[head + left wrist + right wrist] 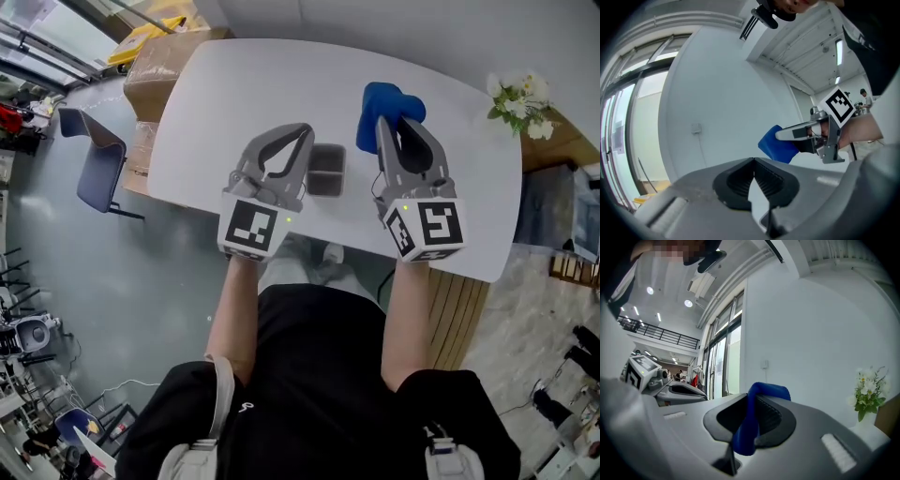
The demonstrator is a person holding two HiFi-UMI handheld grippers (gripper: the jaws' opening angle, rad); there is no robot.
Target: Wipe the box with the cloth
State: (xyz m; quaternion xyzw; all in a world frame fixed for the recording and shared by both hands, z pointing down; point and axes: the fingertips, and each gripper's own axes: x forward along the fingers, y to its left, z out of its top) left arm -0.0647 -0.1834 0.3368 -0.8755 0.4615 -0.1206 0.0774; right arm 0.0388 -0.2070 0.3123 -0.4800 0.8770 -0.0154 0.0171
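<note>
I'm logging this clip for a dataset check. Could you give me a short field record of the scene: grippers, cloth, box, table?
left gripper: jaws shut, nothing between them
right gripper: shut on the blue cloth
cloth: bunched, apart from the box in the head view
box: dark grey, two compartments, on the white table, between the two grippers
wiping: not yet begun
also on table: white flowers near its right end

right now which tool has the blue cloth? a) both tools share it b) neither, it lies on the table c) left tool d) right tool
D: the blue cloth is clamped in the right tool, while the left tool is shut with nothing in it.
</note>
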